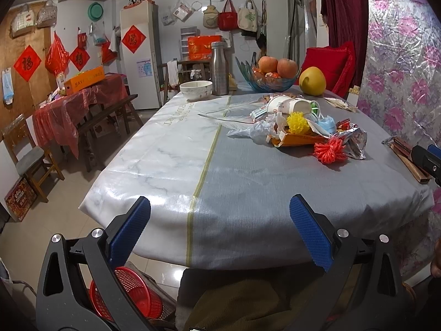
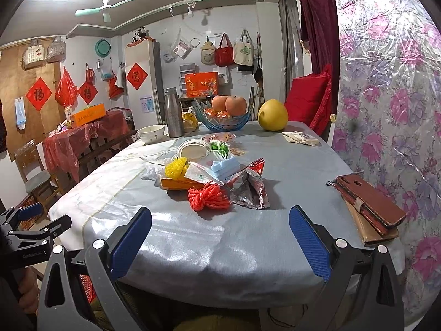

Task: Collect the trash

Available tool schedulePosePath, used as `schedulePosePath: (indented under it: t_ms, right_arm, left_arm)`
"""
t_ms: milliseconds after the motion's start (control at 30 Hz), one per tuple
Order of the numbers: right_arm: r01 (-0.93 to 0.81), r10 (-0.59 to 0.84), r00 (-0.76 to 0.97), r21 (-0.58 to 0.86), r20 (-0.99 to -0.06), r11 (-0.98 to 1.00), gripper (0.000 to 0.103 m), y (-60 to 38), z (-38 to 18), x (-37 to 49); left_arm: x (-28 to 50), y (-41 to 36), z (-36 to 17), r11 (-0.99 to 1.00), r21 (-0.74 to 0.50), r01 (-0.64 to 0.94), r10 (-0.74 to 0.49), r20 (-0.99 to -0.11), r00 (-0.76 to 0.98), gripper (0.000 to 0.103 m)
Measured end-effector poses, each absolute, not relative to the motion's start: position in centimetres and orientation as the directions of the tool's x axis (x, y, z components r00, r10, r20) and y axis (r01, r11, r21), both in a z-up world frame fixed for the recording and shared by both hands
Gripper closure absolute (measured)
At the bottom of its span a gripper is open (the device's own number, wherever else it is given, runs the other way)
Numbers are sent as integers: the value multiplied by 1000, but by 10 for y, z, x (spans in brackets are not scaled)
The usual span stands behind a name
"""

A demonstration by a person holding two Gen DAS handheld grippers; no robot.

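Blue-padded left gripper (image 1: 220, 224) and right gripper (image 2: 220, 233), both spread wide and empty, poised over the near edge of the table (image 2: 193, 248)

Heaped mid-table toward the right edge: red yarn bundle (image 2: 208, 195) nearest, touching a foil snack wrapper (image 2: 249, 193); behind, yellow yarn bundle (image 2: 176, 167), blue face mask (image 2: 224, 167), paper cup (image 2: 193, 150). Red basket (image 1: 129, 292) on the floor below the near-left corner
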State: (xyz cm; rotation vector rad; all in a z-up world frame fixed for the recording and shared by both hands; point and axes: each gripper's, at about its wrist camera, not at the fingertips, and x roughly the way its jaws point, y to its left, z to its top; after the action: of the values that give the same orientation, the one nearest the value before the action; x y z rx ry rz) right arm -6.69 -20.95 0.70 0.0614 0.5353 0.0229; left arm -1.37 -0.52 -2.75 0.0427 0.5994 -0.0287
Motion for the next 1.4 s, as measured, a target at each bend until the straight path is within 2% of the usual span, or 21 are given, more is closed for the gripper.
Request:
schedulePosePath:
  t_ms: [1400]
  right_arm:
    - [-13,52,844,77,-534,997,5,-206,-9,-62]
  left_arm:
    - [-7,0,-39,1000,17,26,-10,-609,793,6]
